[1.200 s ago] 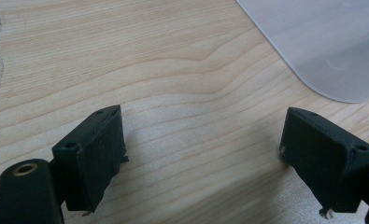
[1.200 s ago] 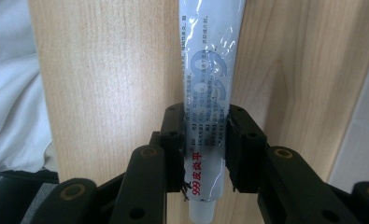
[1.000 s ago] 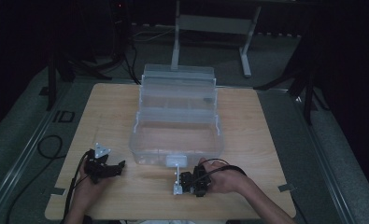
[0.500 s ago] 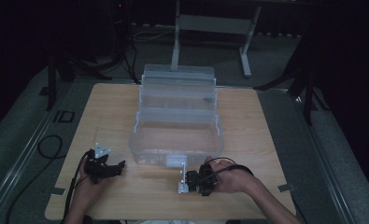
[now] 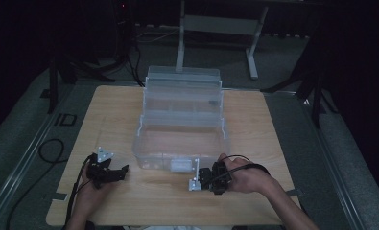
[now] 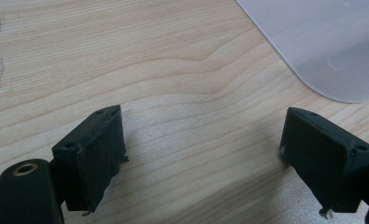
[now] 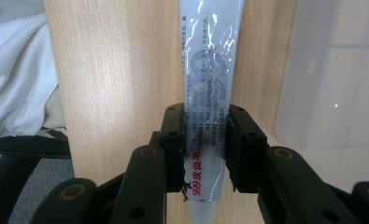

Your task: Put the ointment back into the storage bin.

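We have the ointment tube (image 7: 205,93) clenched between the jaws of the right gripper (image 7: 205,149), which pinch it near its capped lower end, so the silver body with its blue print and red lettering stands out beyond them. In the high view the right gripper (image 5: 211,179) sits just in front of the clear plastic organiser box (image 5: 182,139), near the box's front right corner, with the tube (image 5: 195,176) showing as a pale upright stick at its left. Compared with a second ago, the tube has come up off the table (image 5: 254,124) and swung from lying low to standing more upright, and the hand has drifted a little to the right along the box's front wall. We read that as the pick-up done and the carry begun, most likely toward the open lower tray of the box, whose lid stands raised at the back.

The left gripper (image 5: 105,170) rests in front of the box's left corner, jaws spread wide with only bare wood between them; in the left gripper view a rounded corner of the box (image 6: 331,42) lies just beyond.
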